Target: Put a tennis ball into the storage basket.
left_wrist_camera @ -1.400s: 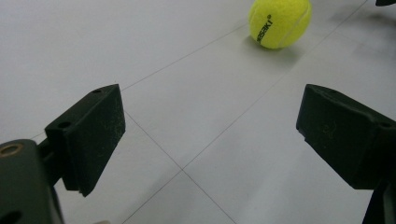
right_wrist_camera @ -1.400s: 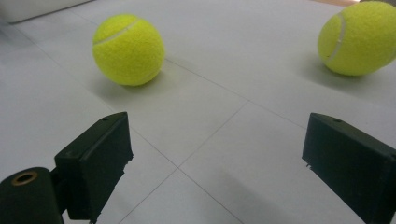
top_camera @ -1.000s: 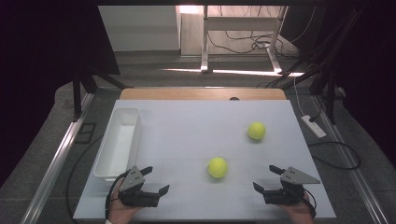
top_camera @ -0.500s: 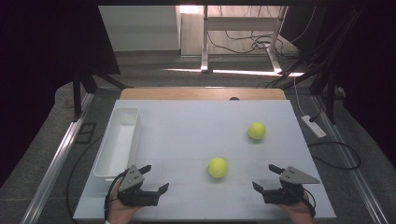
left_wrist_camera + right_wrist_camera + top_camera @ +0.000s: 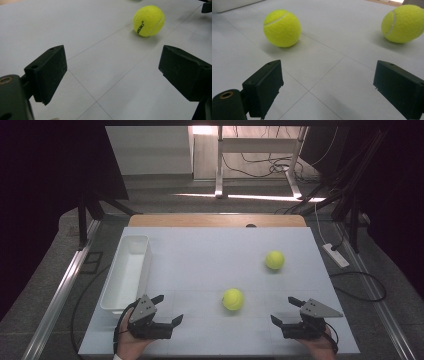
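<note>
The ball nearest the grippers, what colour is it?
Bright yellow-green with a pale curved seam; the ball shows best in the right gripper view.

The near tennis ball (image 5: 233, 299) is bright yellow-green with a paler curved seam and small dark lettering. The far tennis ball (image 5: 274, 260), at two o'clock from it, has the same yellow-green felt and pale seam. The surface (image 5: 210, 255) is pale grey-white, crossed by thin dark grid lines, with a tan wooden strip along its twelve-o'clock edge. The bin (image 5: 127, 271) is white. Both the left hand-held gripper (image 5: 169, 309) and the right hand-held gripper (image 5: 284, 310) are black with grey plates.
</note>
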A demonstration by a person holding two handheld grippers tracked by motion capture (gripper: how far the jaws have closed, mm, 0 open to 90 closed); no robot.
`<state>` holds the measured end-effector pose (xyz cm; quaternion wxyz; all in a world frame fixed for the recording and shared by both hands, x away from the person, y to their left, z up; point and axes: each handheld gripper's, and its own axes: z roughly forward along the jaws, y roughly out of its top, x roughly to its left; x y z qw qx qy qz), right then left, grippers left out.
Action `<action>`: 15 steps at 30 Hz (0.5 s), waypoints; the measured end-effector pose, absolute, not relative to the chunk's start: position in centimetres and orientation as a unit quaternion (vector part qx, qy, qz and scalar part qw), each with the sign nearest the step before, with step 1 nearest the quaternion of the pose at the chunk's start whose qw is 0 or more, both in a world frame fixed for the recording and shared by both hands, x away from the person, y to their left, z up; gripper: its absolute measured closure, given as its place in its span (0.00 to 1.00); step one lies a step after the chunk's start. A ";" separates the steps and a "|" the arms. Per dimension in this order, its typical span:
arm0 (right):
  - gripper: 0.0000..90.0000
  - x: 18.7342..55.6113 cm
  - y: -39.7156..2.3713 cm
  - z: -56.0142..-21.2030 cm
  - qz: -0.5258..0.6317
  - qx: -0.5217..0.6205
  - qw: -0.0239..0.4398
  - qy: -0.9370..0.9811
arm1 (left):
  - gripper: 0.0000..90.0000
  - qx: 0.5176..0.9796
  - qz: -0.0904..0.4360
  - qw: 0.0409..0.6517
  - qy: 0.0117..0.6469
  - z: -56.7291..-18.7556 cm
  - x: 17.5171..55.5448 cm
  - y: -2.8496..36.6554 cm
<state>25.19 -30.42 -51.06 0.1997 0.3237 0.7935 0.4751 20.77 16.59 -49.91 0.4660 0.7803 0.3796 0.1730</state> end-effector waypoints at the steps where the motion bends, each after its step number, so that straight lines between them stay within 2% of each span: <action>1: 0.09 25.2 -30.4 -51.1 0.475 0.324 0.200 0.793 | 0.10 0.781 0.172 0.466 0.379 -49.8 20.8 16.5; 15: 0.09 25.2 -30.4 -51.1 0.477 0.325 0.198 0.792 | 0.10 0.784 0.177 0.459 0.378 -48.5 21.2 16.2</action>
